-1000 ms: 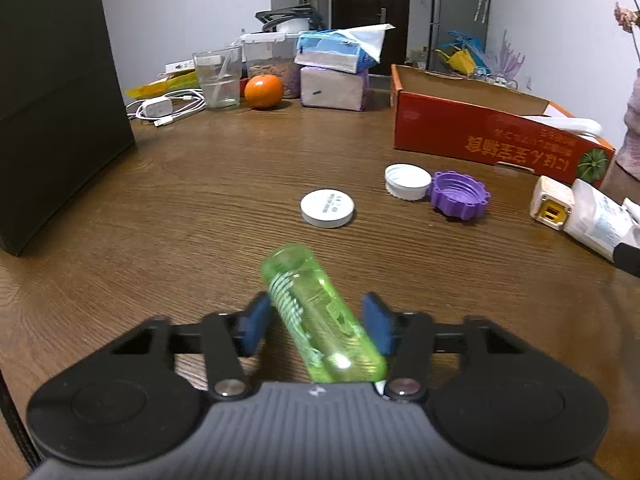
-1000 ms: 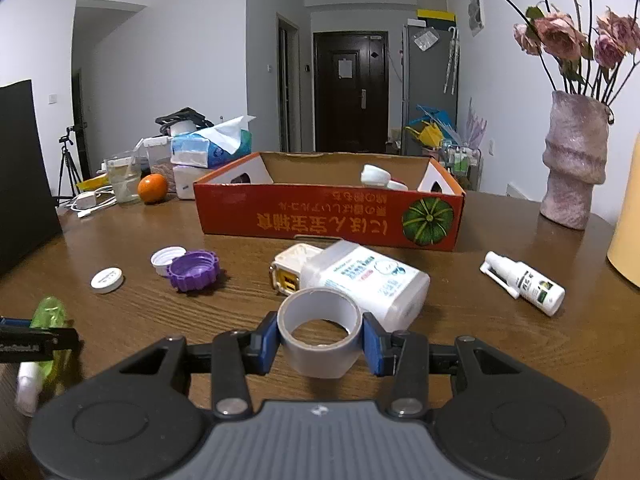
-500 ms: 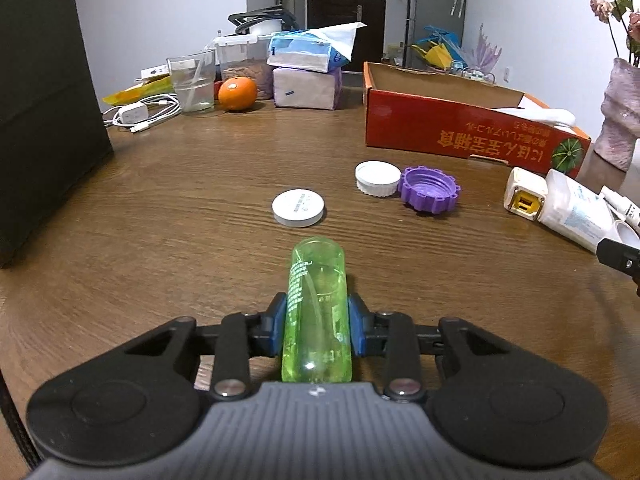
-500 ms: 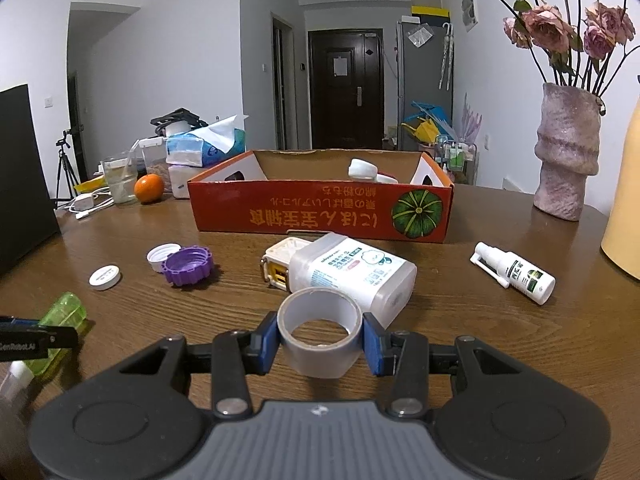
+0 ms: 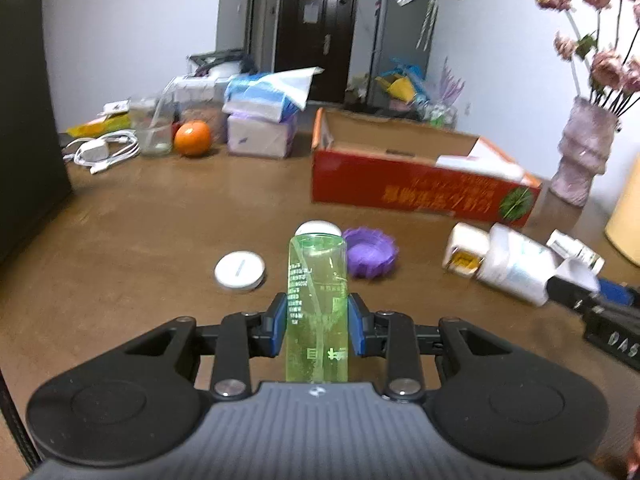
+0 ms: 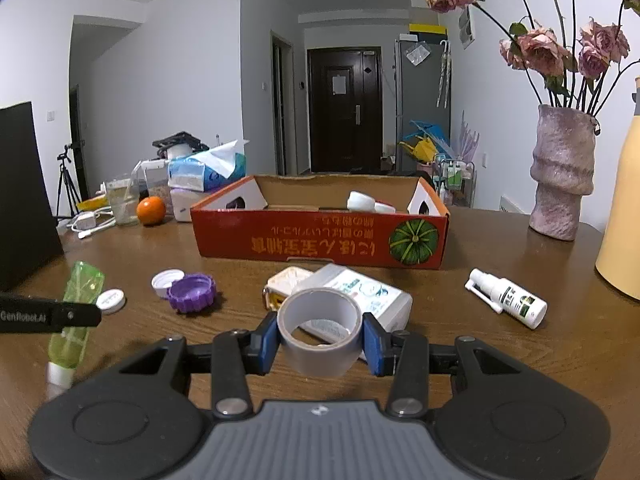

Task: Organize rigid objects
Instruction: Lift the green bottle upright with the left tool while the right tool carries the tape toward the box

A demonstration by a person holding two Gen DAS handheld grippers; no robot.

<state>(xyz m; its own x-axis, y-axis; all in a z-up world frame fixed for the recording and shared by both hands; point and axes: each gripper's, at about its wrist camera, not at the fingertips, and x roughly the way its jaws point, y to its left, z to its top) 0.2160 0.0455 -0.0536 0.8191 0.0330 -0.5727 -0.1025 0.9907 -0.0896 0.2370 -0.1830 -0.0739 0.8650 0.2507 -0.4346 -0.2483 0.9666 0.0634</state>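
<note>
While the left gripper (image 5: 317,322) is pinching the green bottle (image 5: 316,300) across its body, pointing it toward the red box (image 6: 320,236), the right gripper (image 6: 319,338) is clamping the tape roll (image 6: 319,330) by its outer wall, apparently so both can go into the box. Compared with a second ago, the bottle is sitting straight between the pads rather than skewed and loose, and both grippers are riding higher over the table (image 6: 500,360).

A lived-in home — a wooden table (image 6: 500,360) with a vase of dried roses (image 6: 562,176), tissue packs (image 6: 204,174), an orange (image 6: 151,210) — and a dark front door (image 6: 344,114) down the hallway.
</note>
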